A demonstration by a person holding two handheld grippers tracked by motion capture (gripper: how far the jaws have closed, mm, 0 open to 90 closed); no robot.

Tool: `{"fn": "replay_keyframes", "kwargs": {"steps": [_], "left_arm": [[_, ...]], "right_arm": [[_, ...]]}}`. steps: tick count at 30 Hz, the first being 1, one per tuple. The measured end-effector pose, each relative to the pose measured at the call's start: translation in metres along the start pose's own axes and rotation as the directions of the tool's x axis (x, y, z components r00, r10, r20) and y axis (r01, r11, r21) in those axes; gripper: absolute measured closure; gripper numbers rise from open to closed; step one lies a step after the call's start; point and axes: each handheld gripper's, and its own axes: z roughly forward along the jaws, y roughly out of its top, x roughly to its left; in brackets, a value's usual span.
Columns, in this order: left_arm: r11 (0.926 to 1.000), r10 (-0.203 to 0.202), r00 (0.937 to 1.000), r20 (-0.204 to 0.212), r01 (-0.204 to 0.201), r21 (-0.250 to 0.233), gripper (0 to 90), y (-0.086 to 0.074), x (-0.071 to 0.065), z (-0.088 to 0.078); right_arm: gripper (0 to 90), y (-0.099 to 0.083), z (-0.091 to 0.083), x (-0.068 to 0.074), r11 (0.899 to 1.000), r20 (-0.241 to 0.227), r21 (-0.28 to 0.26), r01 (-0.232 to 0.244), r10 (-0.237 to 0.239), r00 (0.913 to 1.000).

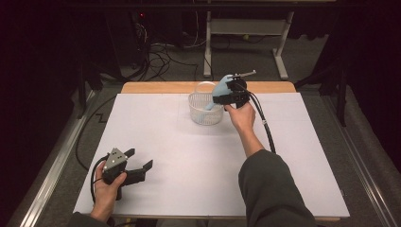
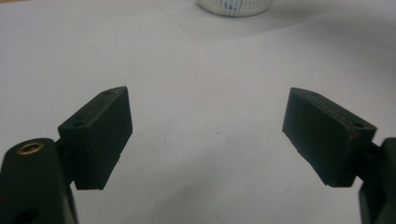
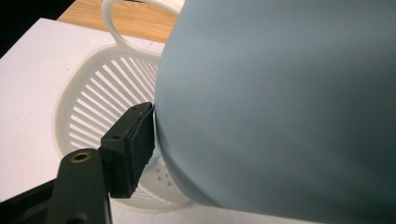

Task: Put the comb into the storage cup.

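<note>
- Nearest to the person, the left gripper (image 1: 137, 163) rests low over the white table cover (image 1: 189, 184), at the near left side. Its jaws stand wide apart and nothing is between them; in the left gripper view there is only bare white surface between the two black pads (image 2: 100, 137).
- This gripper seems to wait; I judge it has no part in the present step.
- Farther away, the right hand (image 1: 242, 118) reaches to the far middle of the table and carries the right gripper (image 1: 226, 97).
- Between its jaws is a light blue object (image 1: 220, 90), smooth and rounded; what it is exactly I cannot tell.
- In the right gripper view the one visible pad (image 3: 135, 140) lies against the side of the blue object (image 3: 280, 107). The other pad is hidden behind it, so I cannot tell if the grip is firm or already loose.
- The object hangs directly above the white slotted basket (image 1: 205, 111), partly over its rim, and is not yet lying inside it.
- As I judge it, the carrying is done and the work is almost finished: what is left is to let the object fall into the basket (image 3: 93, 98) and take the hand back.
- Behind the basket, a wooden edge (image 1: 156, 87) of the table shows.
</note>
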Motion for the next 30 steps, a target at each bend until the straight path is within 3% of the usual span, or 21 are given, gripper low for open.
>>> {"fn": "replay_keyframes", "kwargs": {"steps": [11,30], "left_arm": [[0.9999,0.011,0.9999,-0.006,-0.011,0.001,17.0,0.0,-0.001,0.0],[1.0,0.001,0.9997,-0.023,-0.001,0.002,17.0,0.0,0.001,0.001]], "right_arm": [[29.6,-0.006,-0.009,-0.007,0.999,-0.02,-0.028,-0.023,0.022,0.9996],[28.7,-0.023,-0.033,-0.01,0.997,-0.051,-0.078,0.015,-0.019,0.9985]]}}
